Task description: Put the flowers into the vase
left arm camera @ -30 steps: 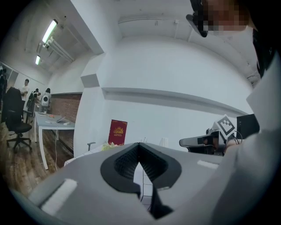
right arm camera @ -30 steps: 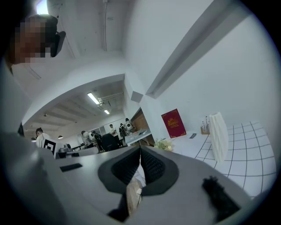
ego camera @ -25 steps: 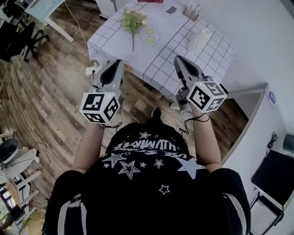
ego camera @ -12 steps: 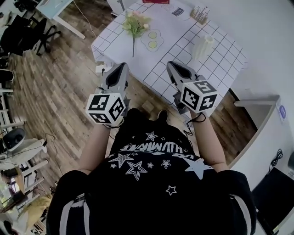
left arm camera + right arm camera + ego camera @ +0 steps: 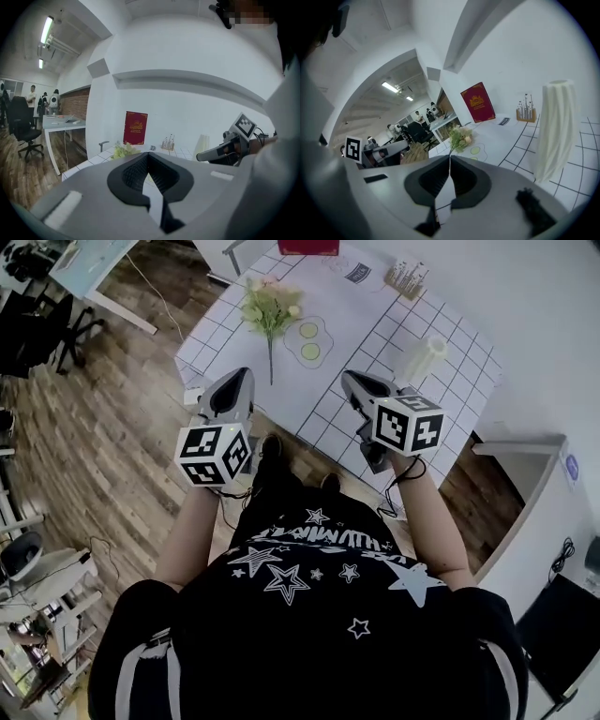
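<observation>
Now, the flowers [image 5: 270, 307] are seen lying flat on the white gridded table [image 5: 370, 310], blooms toward the far side and stem pointed at the near edge, just beside a fried-egg mat [image 5: 309, 337]. The vase [image 5: 419, 358], pale and ribbed, is stood upright well to the right of them. A red book [image 5: 307, 247] is propped at the table's far side, with a small rack [image 5: 405, 277] near it. The left gripper [image 5: 244, 374] is held at the near edge, roughly in line with the stem, its jaws pressed together with nothing between them. The right gripper [image 5: 351, 381] is held at the near edge too, near the vase, its jaws likewise closed and empty. Wooden floor [image 5: 112, 427] is seen to the left.
</observation>
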A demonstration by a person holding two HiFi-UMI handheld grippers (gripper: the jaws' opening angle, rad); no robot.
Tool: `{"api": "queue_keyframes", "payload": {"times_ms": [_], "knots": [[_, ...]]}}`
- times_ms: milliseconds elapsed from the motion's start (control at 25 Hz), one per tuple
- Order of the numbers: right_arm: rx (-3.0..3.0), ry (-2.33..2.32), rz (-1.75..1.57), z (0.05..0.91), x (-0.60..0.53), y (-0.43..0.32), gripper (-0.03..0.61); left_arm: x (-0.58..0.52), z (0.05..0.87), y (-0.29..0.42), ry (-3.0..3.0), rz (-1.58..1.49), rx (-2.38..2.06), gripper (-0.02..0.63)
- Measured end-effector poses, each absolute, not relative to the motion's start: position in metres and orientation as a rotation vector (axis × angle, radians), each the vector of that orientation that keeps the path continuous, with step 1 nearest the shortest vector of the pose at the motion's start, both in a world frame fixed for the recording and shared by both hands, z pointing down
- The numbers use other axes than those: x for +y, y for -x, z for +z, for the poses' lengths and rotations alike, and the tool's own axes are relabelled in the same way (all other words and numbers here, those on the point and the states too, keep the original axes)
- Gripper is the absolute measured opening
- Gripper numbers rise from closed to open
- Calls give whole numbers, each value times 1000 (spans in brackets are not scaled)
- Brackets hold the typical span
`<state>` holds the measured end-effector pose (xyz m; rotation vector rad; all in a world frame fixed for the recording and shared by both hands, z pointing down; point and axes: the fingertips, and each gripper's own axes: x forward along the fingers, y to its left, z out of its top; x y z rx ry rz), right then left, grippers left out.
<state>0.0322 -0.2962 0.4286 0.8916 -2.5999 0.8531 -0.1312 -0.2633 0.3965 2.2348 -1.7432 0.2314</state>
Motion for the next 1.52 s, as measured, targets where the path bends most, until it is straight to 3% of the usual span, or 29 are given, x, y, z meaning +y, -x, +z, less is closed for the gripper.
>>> {"api": "queue_keyframes", "payload": {"times_ms": [440,560,1080,1360,1520], "knots": [[-2430,-862,1032,462,-368,69,17,-355,413,222,-2255,197,-1693,8],[-2352,-837,1068,478,-384,92,66,-373,417,247,-2260,187,-1685,9],[-2027,-783,1359,561,-416,140,150,-408,449,306,-2241,145,-1551,9],[-1917,-765,1358,579,-421,149,150,-418,458,307,-2290,148,-1455,9],[-1915,-737,1376,579,-420,153,108,-422,458,309,-2310,141,-1435,9]]}}
